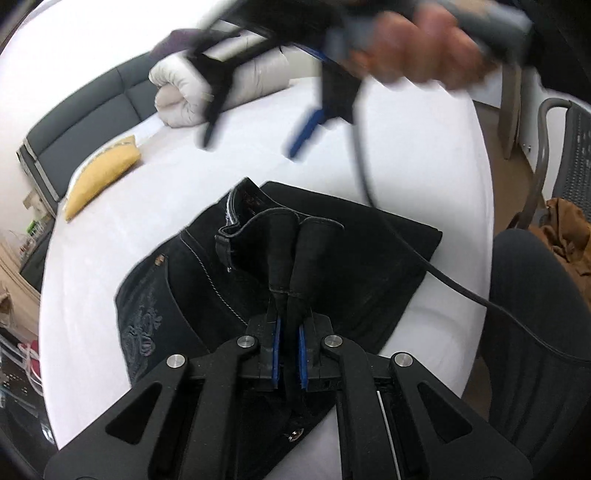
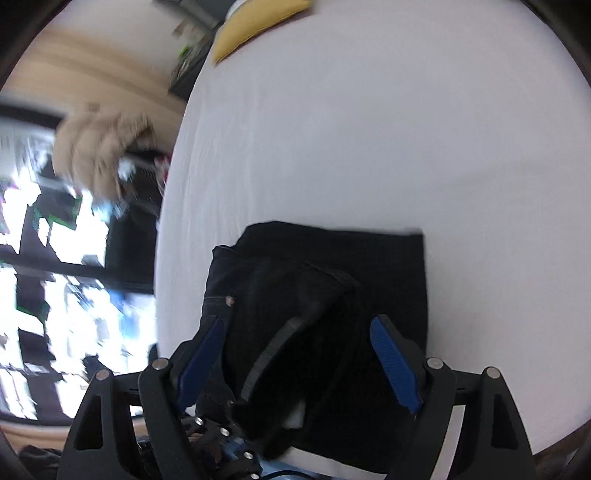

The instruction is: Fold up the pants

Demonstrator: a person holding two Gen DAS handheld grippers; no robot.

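Black pants (image 1: 351, 251) lie folded into a compact stack on the white bed (image 1: 406, 155). My left gripper (image 1: 290, 254) is shut on the pants' waistband, which is pinched and lifted between the fingers. My right gripper (image 1: 251, 144) hangs open and blurred in the air above the bed, held by a hand. In the right wrist view the open right gripper (image 2: 295, 325) hovers over the pants (image 2: 388, 266), its blue pads (image 2: 395, 362) spread wide and empty. The left gripper's body shows dark below it.
A yellow pillow (image 1: 99, 177) lies at the bed's left edge and shows too in the right wrist view (image 2: 255, 22). A rolled white duvet (image 1: 184, 92) sits at the far side. A grey chair (image 1: 561, 155) stands to the right. A black cable (image 1: 480, 295) crosses the bed.
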